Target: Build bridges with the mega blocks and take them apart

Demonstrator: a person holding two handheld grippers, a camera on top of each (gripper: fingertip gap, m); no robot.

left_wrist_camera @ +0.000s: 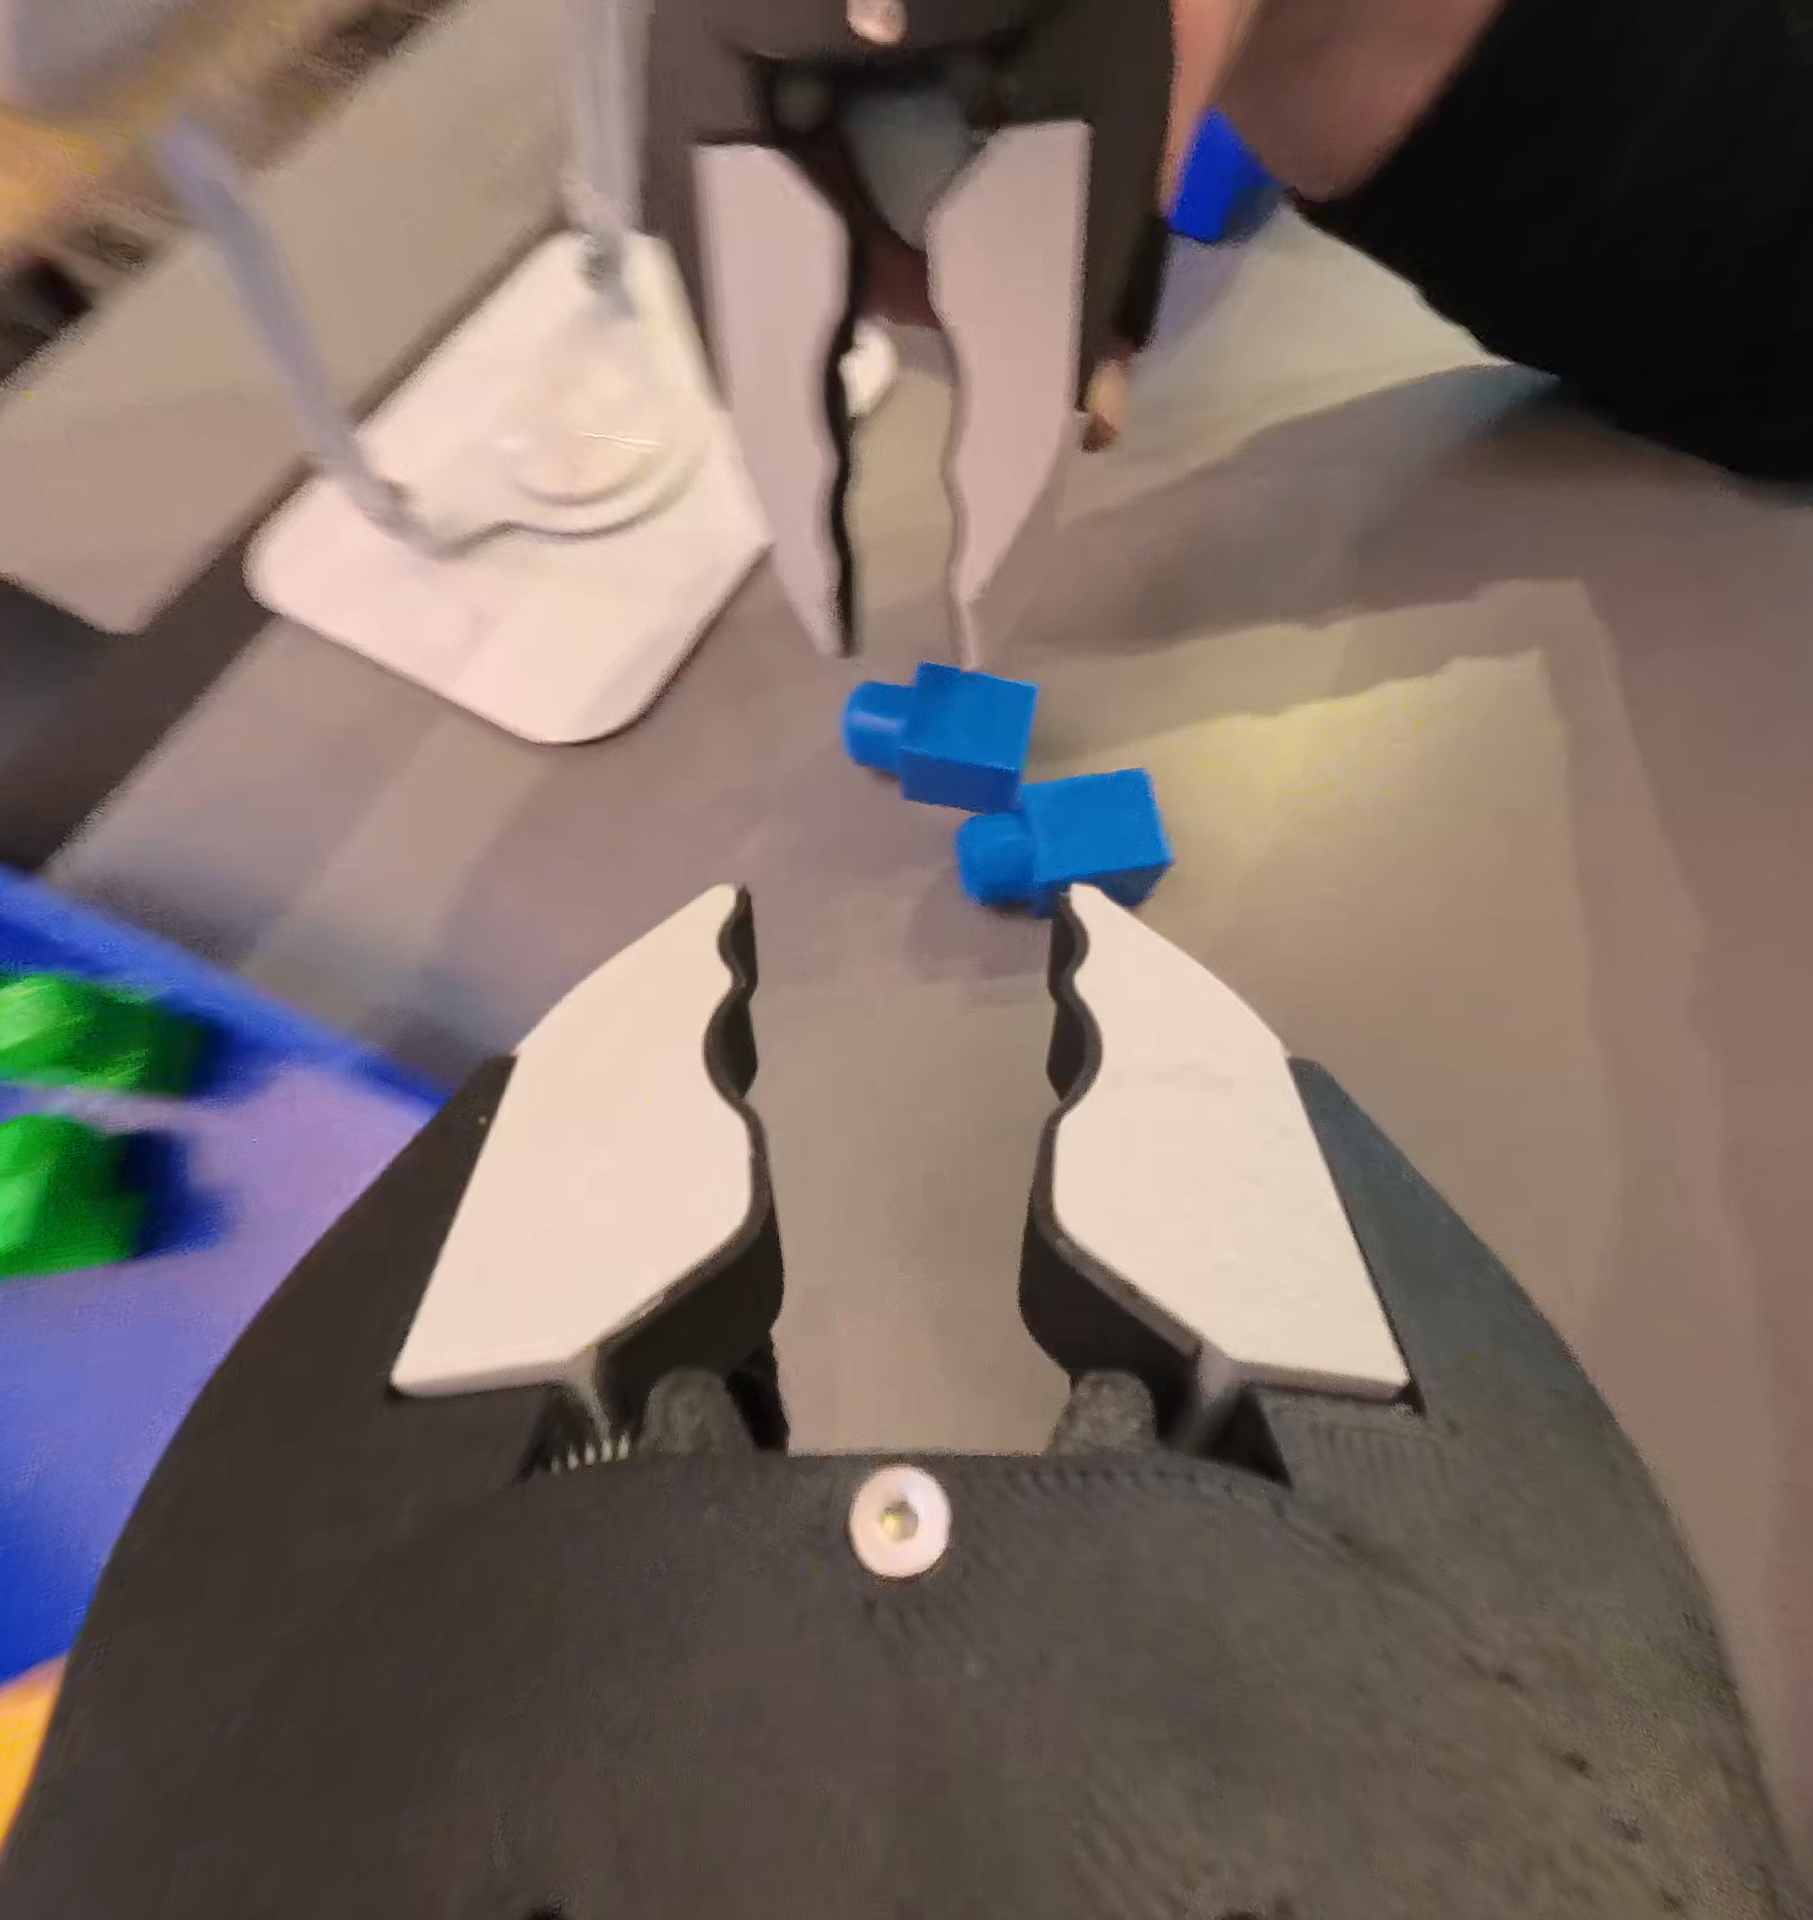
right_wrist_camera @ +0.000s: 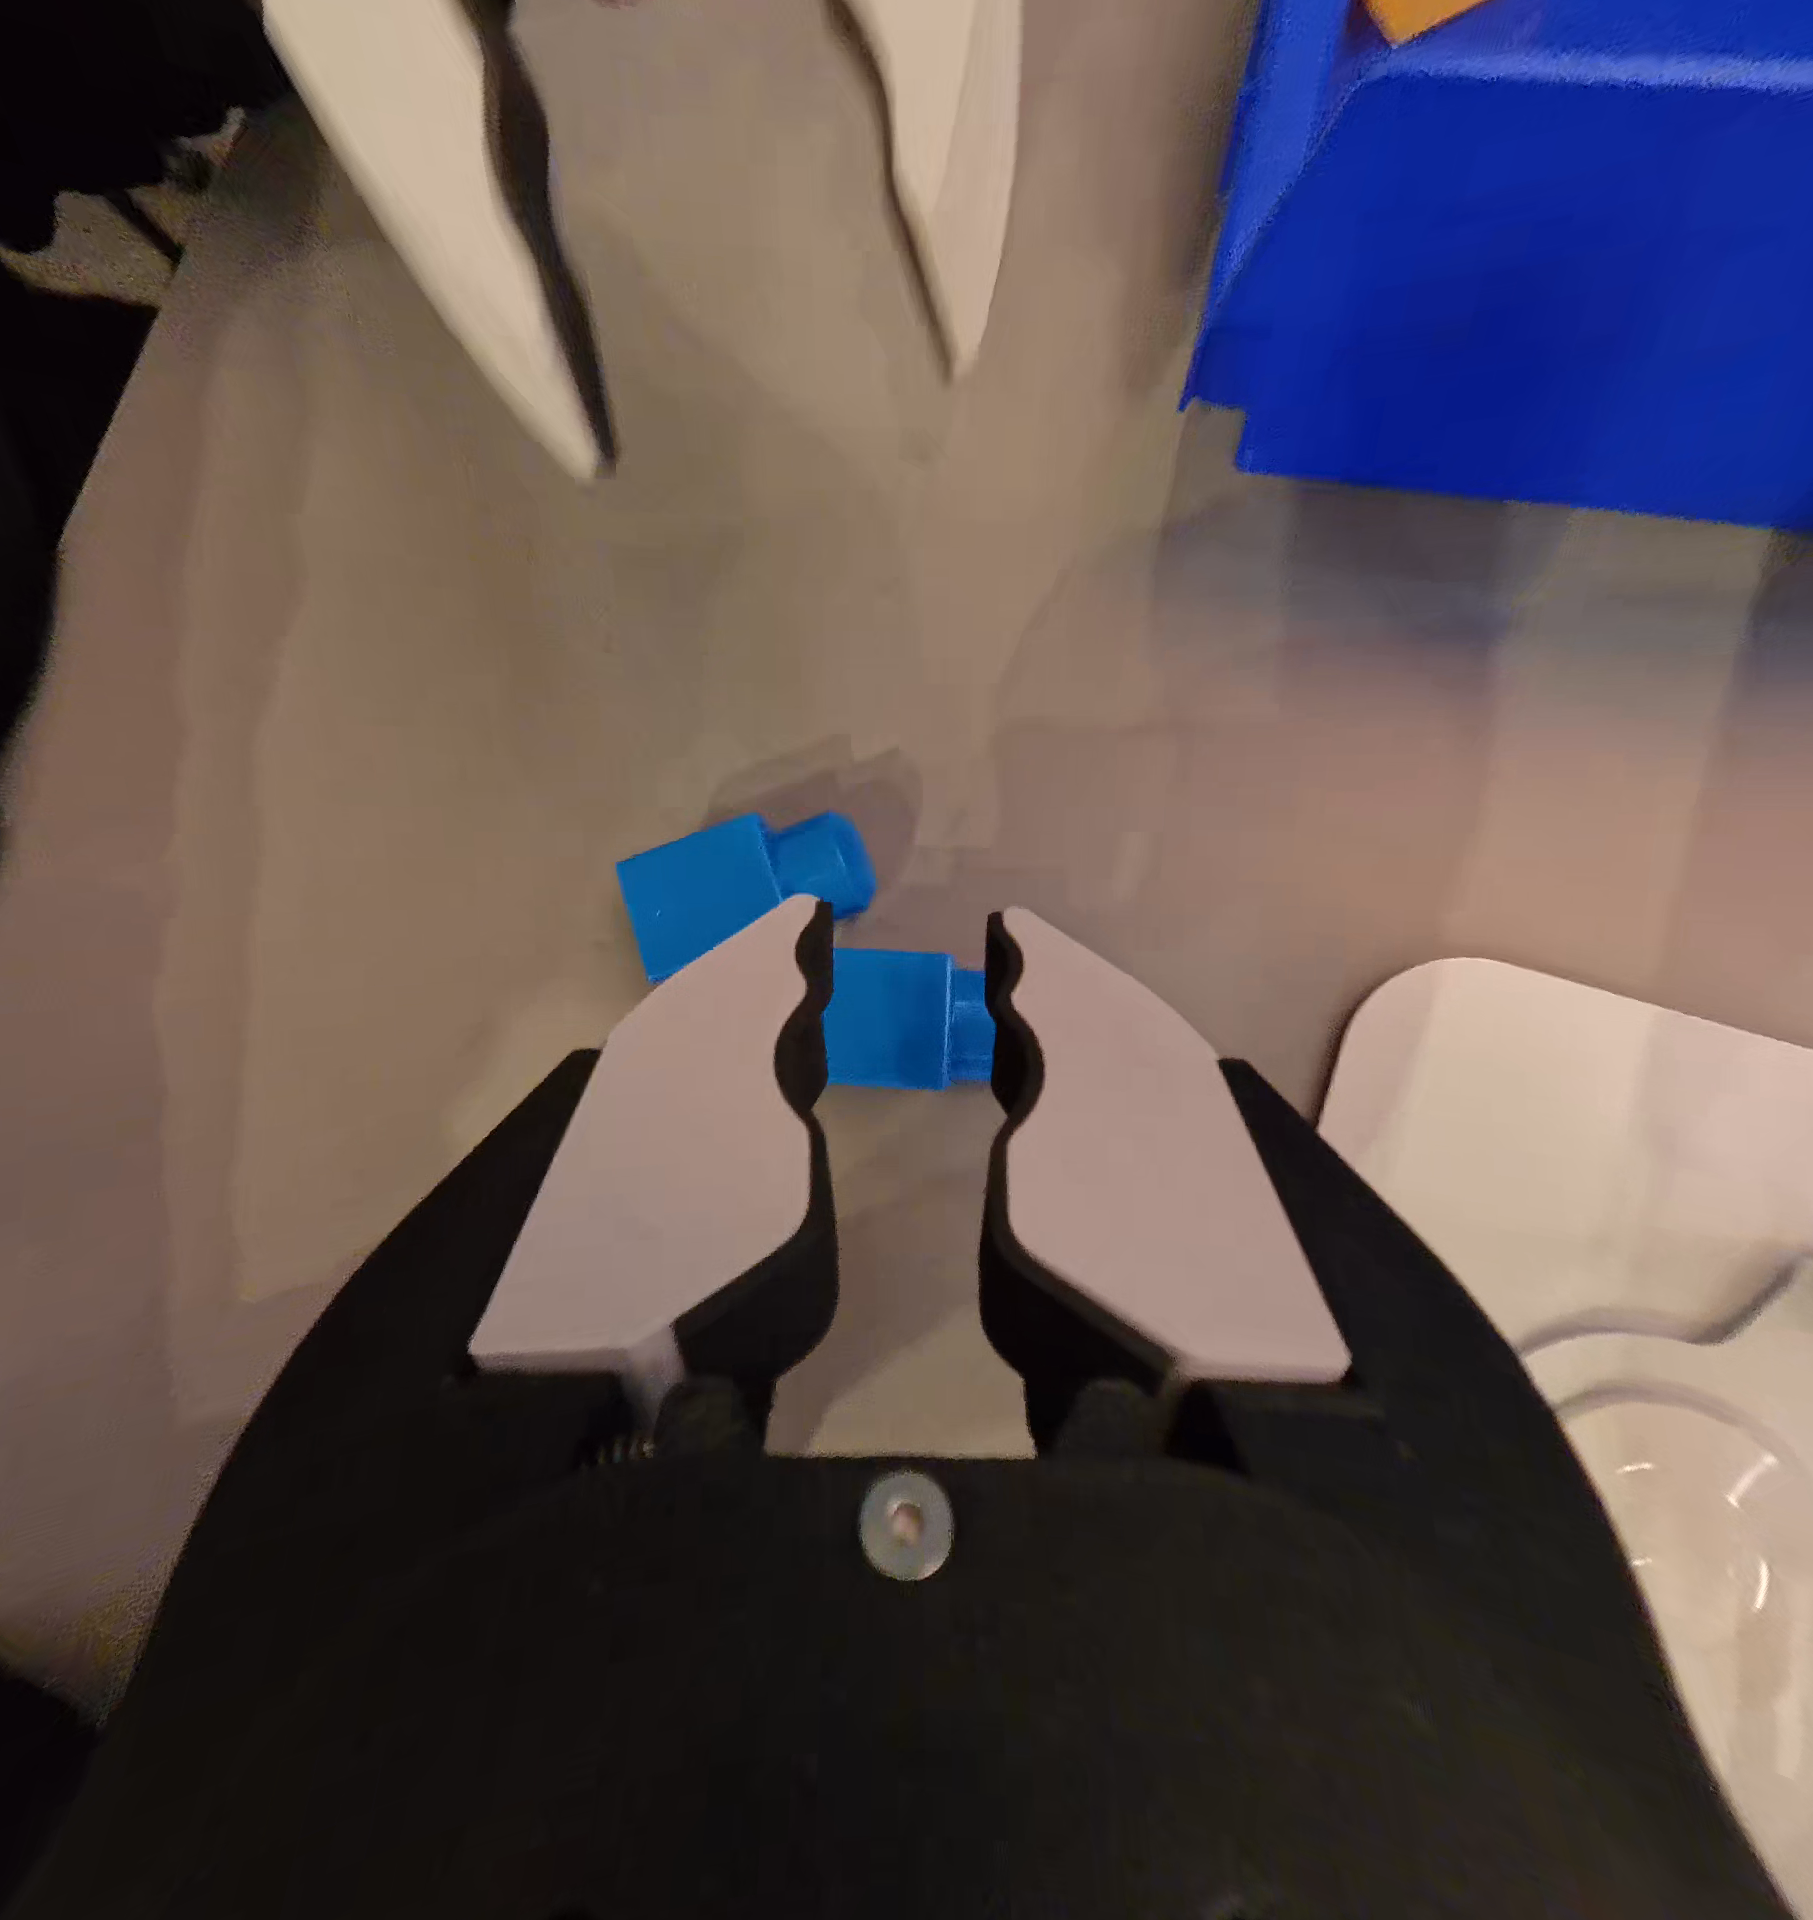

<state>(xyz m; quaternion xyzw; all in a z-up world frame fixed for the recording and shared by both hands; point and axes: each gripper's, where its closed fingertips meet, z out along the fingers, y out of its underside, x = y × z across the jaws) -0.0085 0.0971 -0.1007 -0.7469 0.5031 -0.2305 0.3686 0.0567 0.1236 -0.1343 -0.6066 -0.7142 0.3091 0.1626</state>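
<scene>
In the blue bin (left_wrist_camera: 8,935), green blocks (left_wrist_camera: 40,1039) are kept. To the right of the bin, the left gripper (left_wrist_camera: 902,904) is held spread, with nothing in it, above the counter (left_wrist_camera: 1297,1039). Further right of the bin, two blue blocks (left_wrist_camera: 959,743) (left_wrist_camera: 1078,836) are laid on their sides, close together and joined to nothing. Over the farther one the right gripper (left_wrist_camera: 907,649) is held with fingers apart, nothing pinched. No bridge is seen: either building has hardly begun or dismantling is finished; which cannot be told.
</scene>
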